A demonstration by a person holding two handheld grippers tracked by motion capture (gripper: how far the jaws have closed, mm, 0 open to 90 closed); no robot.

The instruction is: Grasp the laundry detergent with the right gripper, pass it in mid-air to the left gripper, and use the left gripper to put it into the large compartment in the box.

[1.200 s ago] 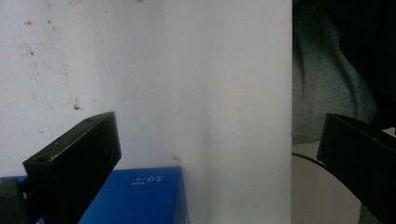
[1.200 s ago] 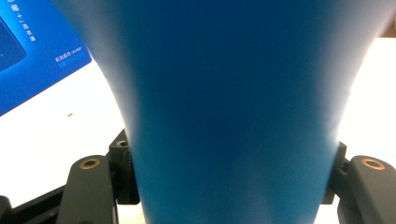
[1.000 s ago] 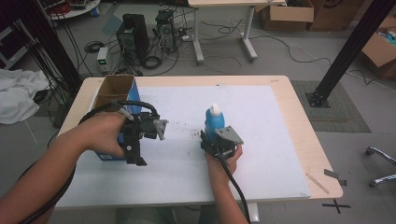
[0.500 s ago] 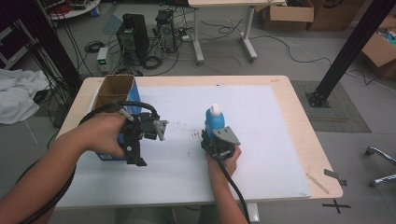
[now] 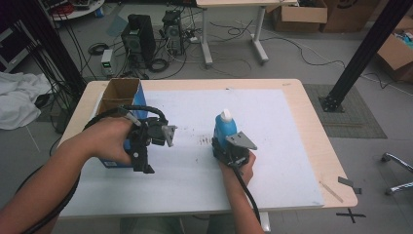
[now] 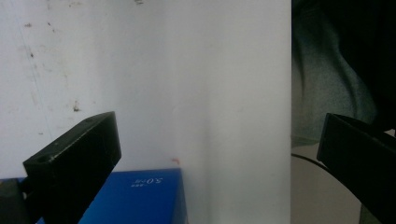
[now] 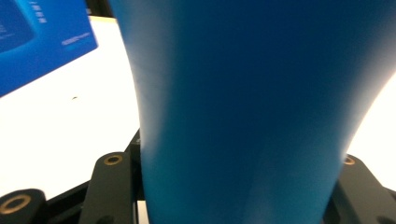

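Now the right gripper (image 5: 225,146) has just closed its jaws on the blue bottle (image 5: 225,130); lift it straight, keeping it upright. Left gripper (image 6: 219,154) jaws stand open.

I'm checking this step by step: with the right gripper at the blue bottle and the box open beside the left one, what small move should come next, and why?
Probably lift the blue bottle a little, straight up. The right gripper has just been closing and its jaws now press the bottle's sides, and it stands upright on the white mat. The open blue box waits at the left, with the left gripper open beside it.
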